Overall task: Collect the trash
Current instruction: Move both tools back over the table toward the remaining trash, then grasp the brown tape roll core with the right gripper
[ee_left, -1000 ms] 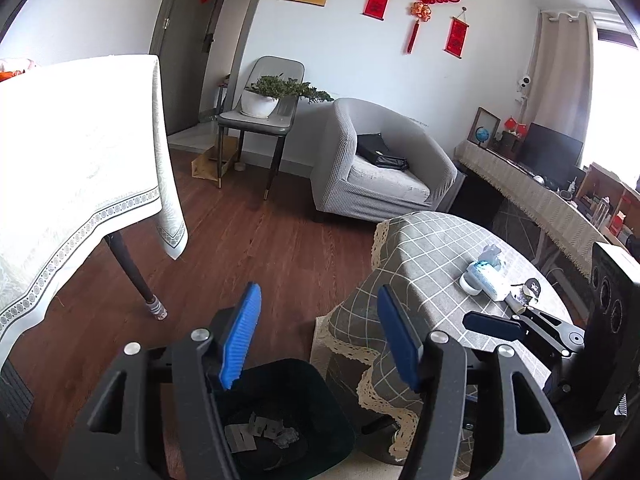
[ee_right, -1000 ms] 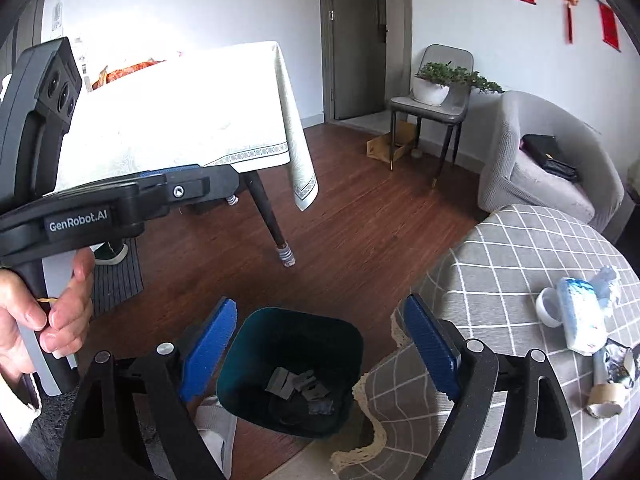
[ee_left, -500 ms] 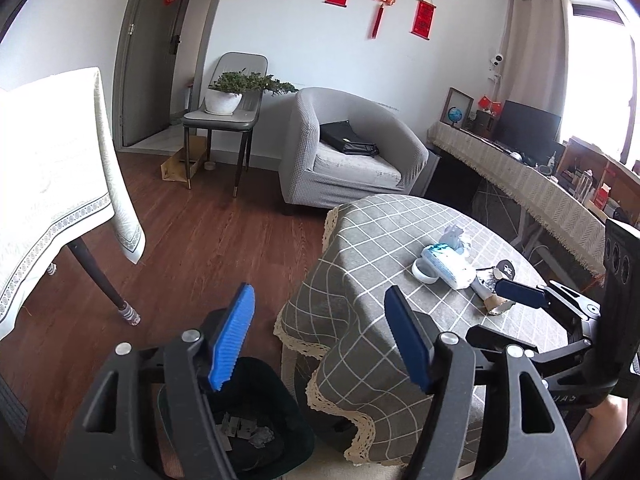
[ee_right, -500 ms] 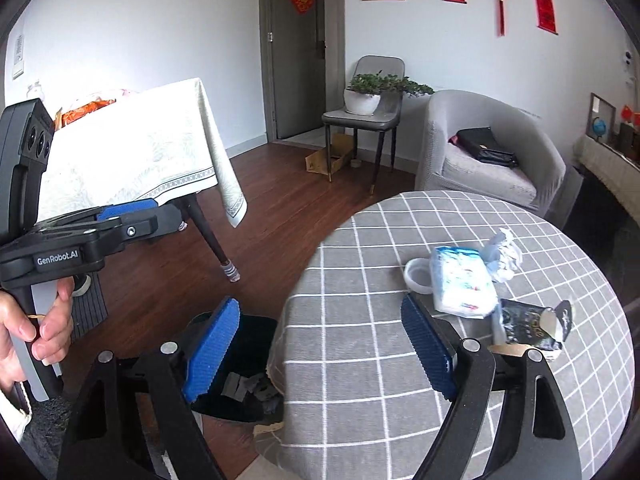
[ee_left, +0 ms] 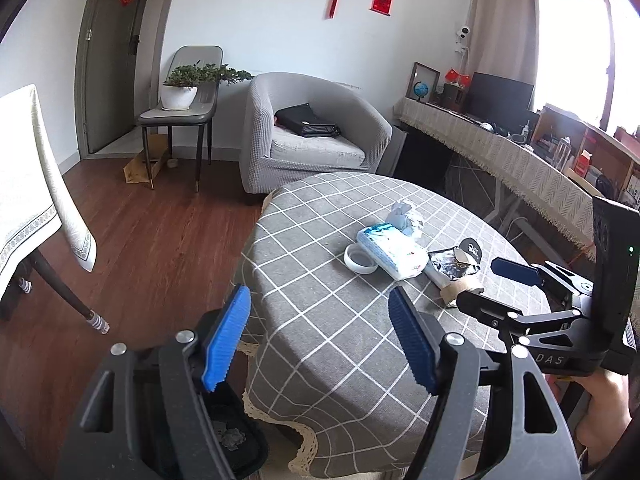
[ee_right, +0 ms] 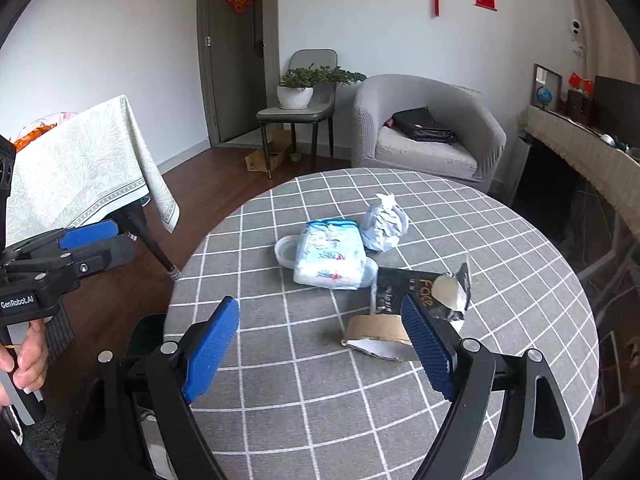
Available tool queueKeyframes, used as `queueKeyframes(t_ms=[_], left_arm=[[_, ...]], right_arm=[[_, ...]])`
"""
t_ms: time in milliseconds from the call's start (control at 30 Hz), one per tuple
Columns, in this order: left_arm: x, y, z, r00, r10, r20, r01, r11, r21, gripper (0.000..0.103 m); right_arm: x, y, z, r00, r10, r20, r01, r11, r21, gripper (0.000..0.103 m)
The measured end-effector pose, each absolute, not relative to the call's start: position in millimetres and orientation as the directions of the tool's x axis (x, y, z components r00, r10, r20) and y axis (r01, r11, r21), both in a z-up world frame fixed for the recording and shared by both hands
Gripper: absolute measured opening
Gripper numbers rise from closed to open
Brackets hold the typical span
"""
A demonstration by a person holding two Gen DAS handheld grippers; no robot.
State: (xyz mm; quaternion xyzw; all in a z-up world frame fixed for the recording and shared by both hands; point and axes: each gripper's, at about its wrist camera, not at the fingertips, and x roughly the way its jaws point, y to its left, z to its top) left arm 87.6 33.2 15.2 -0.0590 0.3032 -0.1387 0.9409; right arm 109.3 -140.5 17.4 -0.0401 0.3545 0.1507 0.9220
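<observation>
Left wrist view: dark bin (ee_left: 240, 446) half hidden behind left claw (ee_left: 320, 340), contents unclear. Round desk (ee_left: 320, 320) in grey check cloth, wood floor, grey armchair (ee_left: 316, 136) behind. Jaws opening, nothing between; tissue pack (ee_left: 392, 250) and crumpled paper (ee_left: 406, 216) well ahead.

Right wrist view: cardboard roll (ee_right: 376, 336) partly covered by right claw (ee_right: 320, 348) finger. Jaws wide apart, empty. Black wrapper (ee_right: 404, 292) just beyond right pad.
</observation>
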Motion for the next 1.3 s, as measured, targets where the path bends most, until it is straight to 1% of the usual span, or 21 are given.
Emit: queueKeyframes(t_ms=[267, 400, 533, 600, 767, 933, 967, 1000, 1100, 1167, 1300], left_arm=[[96, 7, 8, 0.755, -0.316, -0.574, 0.248, 0.949, -0.197, 0.074], [100, -1, 4, 0.747, -0.319, -0.584, 0.255, 0.948, -0.192, 0.074], [104, -5, 2, 0.743, -0.318, -0.589, 0.256, 0.948, -0.188, 0.075], [107, -7, 1, 0.739, -0.323, -0.591, 0.257, 0.946, -0.196, 0.077], [114, -17, -1, 0.731, -0.325, -0.6, 0.266, 0.946, -0.187, 0.078], [118, -26, -3, 0.726, -0.328, -0.605, 0.275, 0.944, -0.181, 0.078], [119, -28, -3, 0.724, -0.329, -0.606, 0.278, 0.943, -0.181, 0.078], [120, -30, -4, 0.723, -0.33, -0.607, 0.278, 0.943, -0.181, 0.078], [124, -36, -6, 0.718, -0.332, -0.612, 0.279, 0.943, -0.184, 0.078], [127, -41, -8, 0.713, -0.334, -0.617, 0.281, 0.942, -0.185, 0.078], [128, -52, -10, 0.707, -0.333, -0.623, 0.296, 0.94, -0.167, 0.078]], right_arm=[[114, -172, -3, 0.694, 0.17, -0.699, -0.211, 0.977, 0.028, 0.084], [123, -177, -11, 0.666, 0.18, -0.724, -0.177, 0.981, 0.081, 0.084], [130, -175, -17, 0.646, 0.167, -0.745, -0.164, 0.983, 0.078, 0.084], [134, -176, -21, 0.638, 0.161, -0.753, -0.158, 0.984, 0.077, 0.084], [142, -178, -26, 0.622, 0.184, -0.761, -0.151, 0.982, 0.114, 0.084], [148, -178, -26, 0.623, 0.163, -0.765, -0.142, 0.985, 0.094, 0.084], [150, -178, -27, 0.62, 0.161, -0.768, -0.142, 0.986, 0.093, 0.081], [151, -178, -29, 0.613, 0.17, -0.772, -0.147, 0.984, 0.1, 0.072], [152, -177, -31, 0.595, 0.197, -0.779, -0.175, 0.978, 0.114, 0.062], [150, -177, -30, 0.595, 0.202, -0.778, -0.196, 0.975, 0.103, 0.059], [145, -189, -18, 0.612, 0.215, -0.761, -0.201, 0.973, 0.113, 0.059]])
